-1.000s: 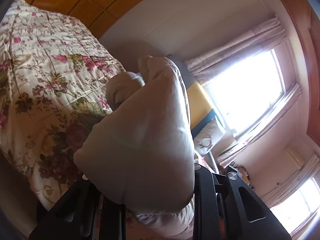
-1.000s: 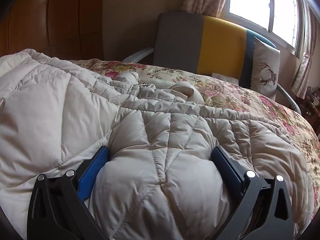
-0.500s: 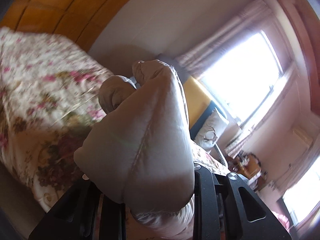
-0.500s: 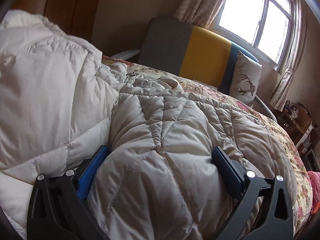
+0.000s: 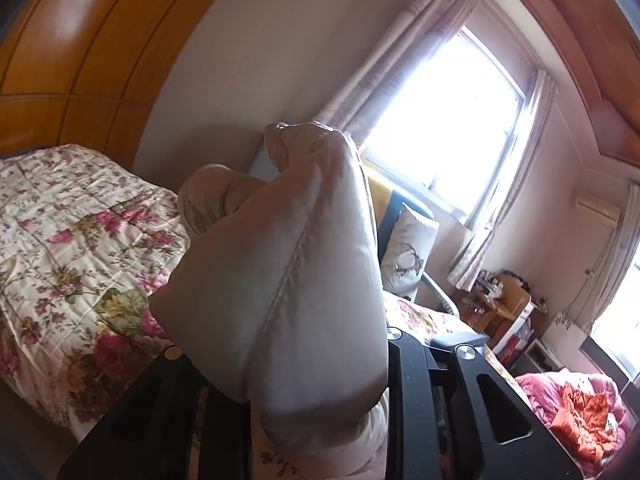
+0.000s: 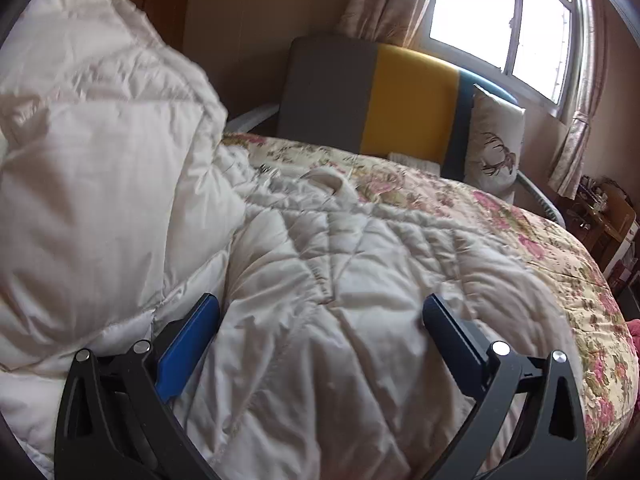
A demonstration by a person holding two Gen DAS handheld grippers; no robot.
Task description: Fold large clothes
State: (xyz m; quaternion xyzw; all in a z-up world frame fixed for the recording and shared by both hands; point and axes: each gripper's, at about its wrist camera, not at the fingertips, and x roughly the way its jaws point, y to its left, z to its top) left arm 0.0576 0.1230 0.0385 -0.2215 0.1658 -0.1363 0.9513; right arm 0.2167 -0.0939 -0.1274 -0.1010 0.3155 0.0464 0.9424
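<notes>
A large cream quilted down jacket (image 6: 340, 280) lies spread on the floral bedspread (image 6: 540, 240). My left gripper (image 5: 296, 392) is shut on a thick fold of the jacket (image 5: 288, 264) and holds it raised above the bed; the fold fills the middle of the left wrist view and hides the fingertips. In the right wrist view that lifted part (image 6: 92, 152) bulges up at the left. My right gripper (image 6: 320, 320) is open, with its blue-padded fingers (image 6: 188, 344) spread wide over the flat part of the jacket, which lies between them.
A grey, yellow and blue headboard (image 6: 400, 104) with a deer-print pillow (image 6: 496, 144) stands at the far end of the bed. Wooden wall panels (image 5: 72, 40) are at the left. A cluttered small table (image 5: 496, 308) and a pink-orange heap (image 5: 580, 412) lie right of the bed.
My left gripper has lifted and swung with the fold, so more window and room shows. My right gripper has drawn back; the jacket no longer bulges between its fingers.
</notes>
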